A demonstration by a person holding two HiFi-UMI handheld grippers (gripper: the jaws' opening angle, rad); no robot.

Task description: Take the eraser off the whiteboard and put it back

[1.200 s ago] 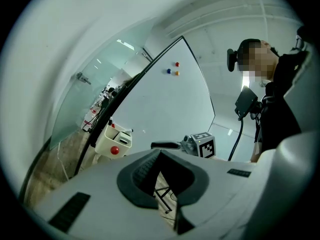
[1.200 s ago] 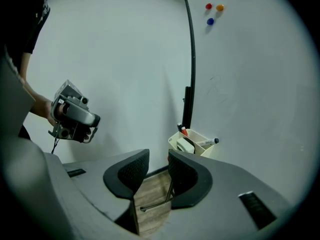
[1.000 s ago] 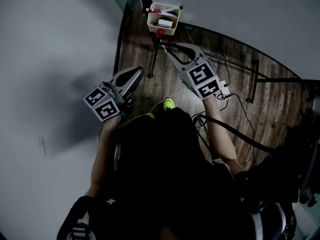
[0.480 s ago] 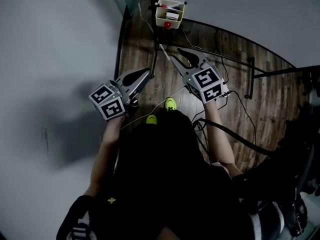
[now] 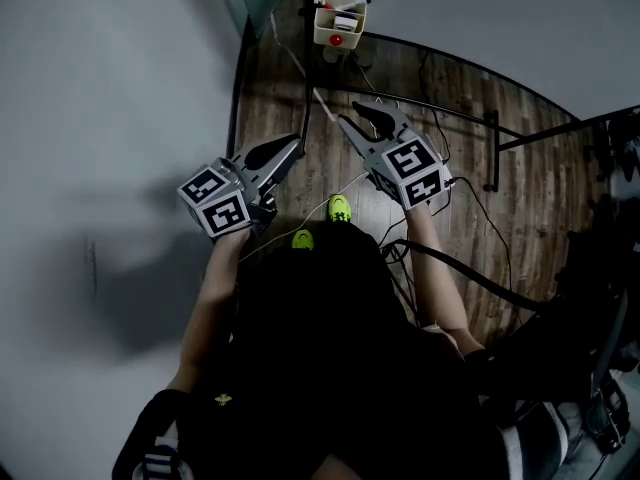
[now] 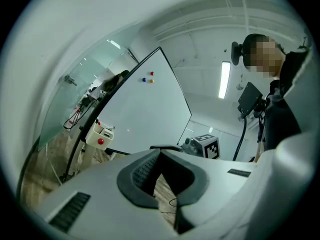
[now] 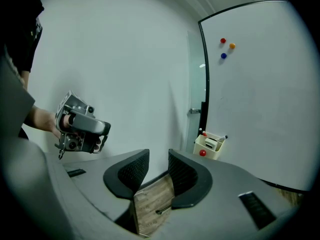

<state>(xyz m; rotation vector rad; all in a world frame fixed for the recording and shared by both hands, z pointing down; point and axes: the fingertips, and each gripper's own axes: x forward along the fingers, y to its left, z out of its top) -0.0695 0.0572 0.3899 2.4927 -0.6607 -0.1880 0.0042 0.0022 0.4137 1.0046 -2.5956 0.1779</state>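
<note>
The whiteboard (image 7: 260, 94) stands ahead on its frame, with three small magnets (image 7: 223, 55) on it. A cream tray (image 5: 338, 20) hangs at its lower edge, holding markers and a white block that may be the eraser (image 7: 214, 143). My right gripper (image 5: 357, 116) points toward the tray from a distance, its jaws apart with only floor showing between them (image 7: 159, 154). My left gripper (image 5: 293, 145) is held lower left of it, the tips together on nothing (image 6: 159, 154). The board (image 6: 145, 114) and tray (image 6: 101, 134) also show in the left gripper view.
A grey wall (image 5: 110, 118) runs along the left and a glass panel (image 7: 196, 84) stands beside the board. The board's dark stand legs (image 5: 490, 138) and several cables (image 5: 470, 208) lie on the wood floor. My green shoes (image 5: 339, 207) show below the grippers.
Both grippers have shifted forward and a little up toward the board. The tray sits higher and smaller in the head view. Neither pair of jaws has changed.
</note>
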